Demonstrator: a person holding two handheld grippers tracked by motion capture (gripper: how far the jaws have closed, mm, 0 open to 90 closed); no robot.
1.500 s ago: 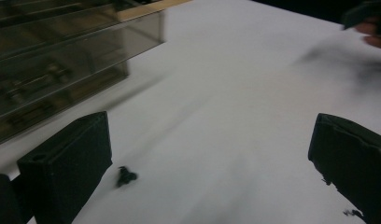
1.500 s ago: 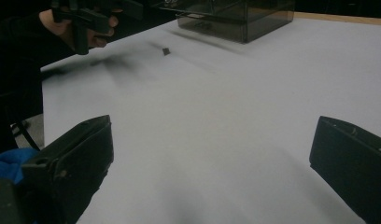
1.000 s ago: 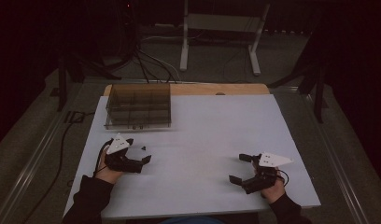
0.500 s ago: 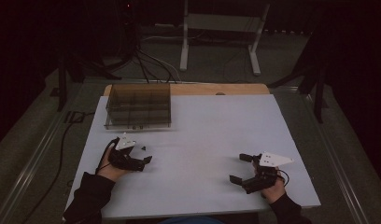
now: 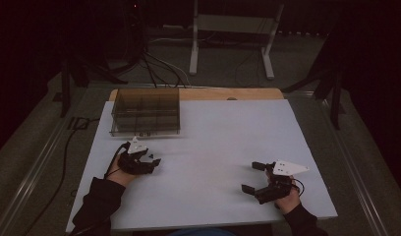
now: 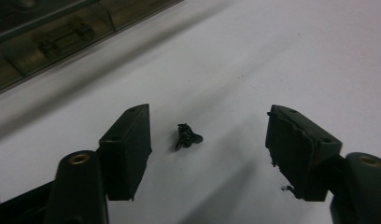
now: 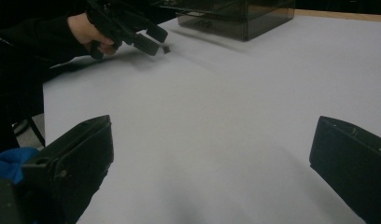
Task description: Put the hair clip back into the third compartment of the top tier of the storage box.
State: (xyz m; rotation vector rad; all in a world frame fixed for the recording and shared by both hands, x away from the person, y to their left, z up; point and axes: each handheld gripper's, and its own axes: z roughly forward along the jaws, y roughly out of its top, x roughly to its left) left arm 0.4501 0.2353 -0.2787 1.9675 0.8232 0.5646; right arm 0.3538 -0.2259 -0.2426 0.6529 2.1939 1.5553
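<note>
A small black part (image 6: pixel 187 136) lies on the white tabletop (image 5: pixel 228 142). In the left gripper view it sits between the two jaws of my left gripper (image 6: pixel 205 112), nearer the left one, and neither pad touches it. Those jaws have just been closing and stand partly open around the part. In the high view my left gripper (image 5: pixel 152 160) is low over the table's left side, just in front of the box. My right gripper (image 5: pixel 250 176) rests at the front right, open, with bare table between its jaws (image 7: pixel 214 128).
A smoky see-through compartment box (image 5: pixel 145 112) stands at the back left of the table, close behind the left gripper (image 7: pixel 153 39). A wooden strip (image 5: pixel 223 93) runs along the far edge. Cables and a white stand lie on the dark floor beyond.
My left gripper has shifted a little forward and to the right, toward the box, and its jaws have narrowed. The right gripper has stayed put.
</note>
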